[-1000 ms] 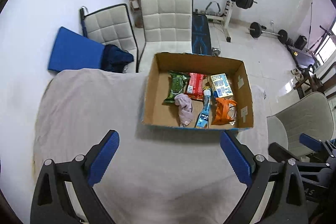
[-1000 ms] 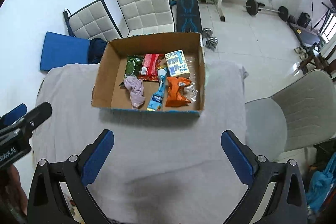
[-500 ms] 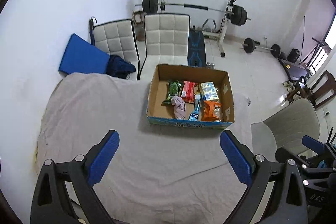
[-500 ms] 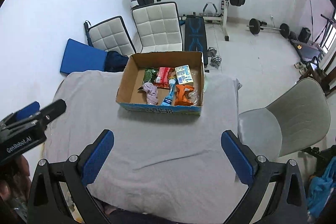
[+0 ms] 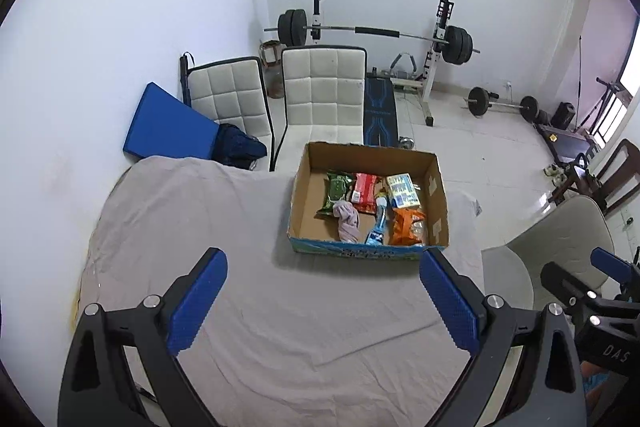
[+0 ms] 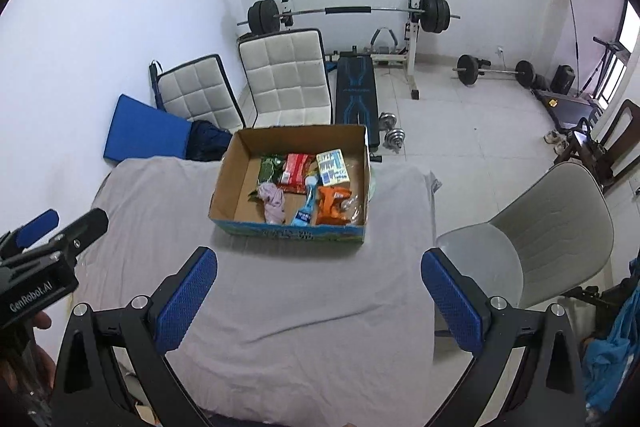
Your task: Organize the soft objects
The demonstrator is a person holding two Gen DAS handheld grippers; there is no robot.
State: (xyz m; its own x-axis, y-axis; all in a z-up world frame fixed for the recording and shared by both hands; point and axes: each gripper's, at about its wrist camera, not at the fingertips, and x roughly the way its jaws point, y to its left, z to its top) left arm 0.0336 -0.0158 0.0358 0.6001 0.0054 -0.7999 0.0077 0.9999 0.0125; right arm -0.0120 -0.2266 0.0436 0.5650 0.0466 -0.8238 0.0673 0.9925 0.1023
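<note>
both grippers pulling back from the box

the left gripper (image 5: 322, 301) and right gripper (image 6: 318, 297), jaws wide apart and empty, are now sitting farther from the box (image 5: 366, 253) than a second ago; it lies well ahead with the cloth (image 5: 347, 220) and packets inside, suggesting the sorting is finishing.

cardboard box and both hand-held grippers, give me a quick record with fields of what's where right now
surface: table under a grey cloth
box: cardboard box, open top, on the far side of the table
box contents: pink cloth, green packet, red packet, blue bottle, orange packet, small carton
left hand-held gripper: open, empty, above the cloth
right hand-held gripper: open, empty, above the cloth
</note>
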